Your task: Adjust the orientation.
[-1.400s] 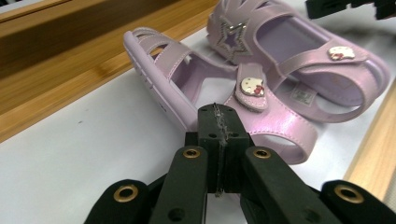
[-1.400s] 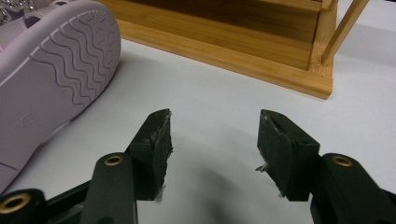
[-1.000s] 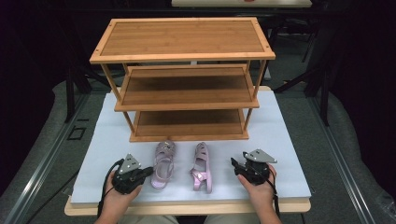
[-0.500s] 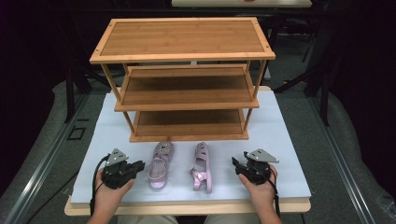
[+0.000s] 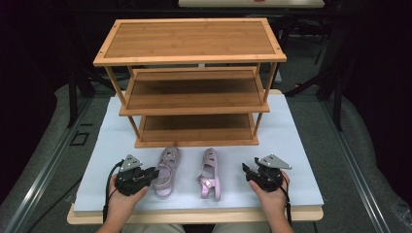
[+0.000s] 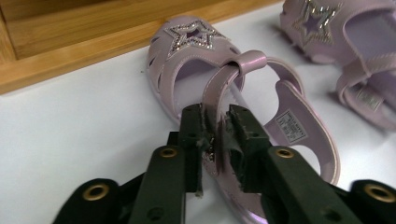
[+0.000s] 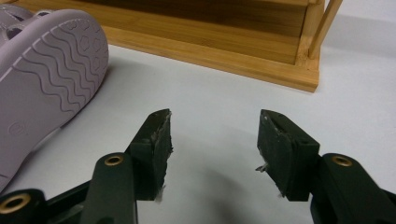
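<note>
- Left sandal [image 6: 196,60], lilac with a glittery star on the toe, lying on the white table top [image 5: 301,145] straight ahead of the left tongs [image 6: 215,126], toe pointing away from them toward the wooden rack [image 5: 194,87]
- Left tongs having just opened from shut, now set about the ankle strap [image 6: 219,88], pads seemingly against both faces of it: a light pinch on the left sandal, not spread
- Right tongs [image 7: 214,135] spread wide with nothing between the pads, resting low over bare table; right sandal [image 7: 42,84] off to their left, tipped on its side with the wavy sole facing them
- Judged step: securing the strap before lifting the left sandal toward a shelf
- To do it well: squeeze squarely across the strap near where it passes through the loop, not at the thin edge, so no slipping or twisting
- Lift straight up first, expecting the sole to hang and swing below the pads
- Keep the toe clear of the rack's bottom edge just beyond
- Insole label [image 6: 292,126] to the right of the left tongs: a small white patch with lines of print, too small to read
- Round moulded mark on the right sandal's sole, not legible; no brand made out anywhere
</note>
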Demonstrator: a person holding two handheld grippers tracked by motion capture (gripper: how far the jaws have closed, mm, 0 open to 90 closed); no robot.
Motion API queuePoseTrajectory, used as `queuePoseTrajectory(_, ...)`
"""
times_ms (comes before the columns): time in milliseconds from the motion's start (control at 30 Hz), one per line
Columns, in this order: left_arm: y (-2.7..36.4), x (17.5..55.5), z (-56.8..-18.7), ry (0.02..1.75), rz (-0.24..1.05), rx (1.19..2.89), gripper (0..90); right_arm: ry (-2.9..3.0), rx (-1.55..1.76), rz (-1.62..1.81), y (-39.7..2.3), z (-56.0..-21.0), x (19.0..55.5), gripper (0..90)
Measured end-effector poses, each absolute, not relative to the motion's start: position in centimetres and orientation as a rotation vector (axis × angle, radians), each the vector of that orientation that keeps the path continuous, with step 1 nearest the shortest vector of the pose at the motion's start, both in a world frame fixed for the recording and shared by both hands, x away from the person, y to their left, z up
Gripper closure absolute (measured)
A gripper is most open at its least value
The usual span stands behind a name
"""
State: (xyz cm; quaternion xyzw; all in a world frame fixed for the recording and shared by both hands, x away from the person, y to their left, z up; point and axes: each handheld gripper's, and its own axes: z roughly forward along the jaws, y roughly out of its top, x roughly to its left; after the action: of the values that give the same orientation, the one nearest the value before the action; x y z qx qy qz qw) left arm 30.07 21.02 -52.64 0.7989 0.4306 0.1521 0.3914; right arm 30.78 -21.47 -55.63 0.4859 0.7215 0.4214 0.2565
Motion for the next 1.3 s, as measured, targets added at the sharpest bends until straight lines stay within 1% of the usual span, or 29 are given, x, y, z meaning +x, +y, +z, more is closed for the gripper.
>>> queuePoseTrajectory(67,21.0,30.4,-52.0,1.063,0.449,2.104,80.4,1.956,1.318,1.148,-21.6,-55.6,30.8,44.2)
queuePoseTrajectory(133,21.3,31.1,-51.4,1.041,0.475,2.17,81.7,1.949,1.322,1.158,-21.7,-55.6,30.8,44.2)
queuePoseTrajectory(267,21.8,33.0,-50.3,0.969,0.407,2.368,81.9,1.945,1.321,1.168,-21.7,-55.6,30.8,44.2)
queuePoseTrajectory(367,21.2,33.8,-49.6,0.941,0.37,2.474,81.3,1.949,1.325,1.164,-21.7,-55.6,30.8,44.2)
queuePoseTrajectory(467,20.3,34.5,-48.9,0.971,0.32,2.546,76.4,1.962,1.329,1.153,-21.7,-55.7,30.9,44.1)
queuePoseTrajectory(533,19.6,35.0,-48.6,1.01,0.294,2.613,70.3,1.974,1.328,1.159,-21.7,-55.7,30.9,44.1)
queuePoseTrajectory(567,19.3,35.2,-48.4,1.025,0.285,2.652,69.2,1.976,1.33,1.163,-21.6,-55.7,31.0,44.1)
queuePoseTrajectory(667,18.6,35.5,-48.2,1.03,0.28,2.712,68.2,1.97,1.327,1.159,-21.7,-55.7,30.9,44.0)
queuePoseTrajectory(733,18.3,35.7,-48.1,1.02,0.272,2.742,69.2,1.966,1.335,1.157,-21.8,-55.7,30.9,44.0)
queuePoseTrajectory(833,18.2,36.2,-48.1,1.015,0.204,2.756,75.5,1.964,1.336,1.169,-21.8,-55.8,31.0,44.0)
queuePoseTrajectory(900,18.1,36.4,-48.2,1.028,0.19,2.775,76.8,1.97,1.335,1.165,-21.8,-55.7,31.0,44.0)
queuePoseTrajectory(1033,18.1,36.8,-48.6,1.046,0.15,2.794,76.5,1.967,1.333,1.17,-21.8,-55.8,31.0,44.0)
queuePoseTrajectory(1300,17.8,37.3,-49.3,1.048,0.129,2.838,76.8,1.975,1.34,1.162,-21.8,-55.8,31.0,44.0)
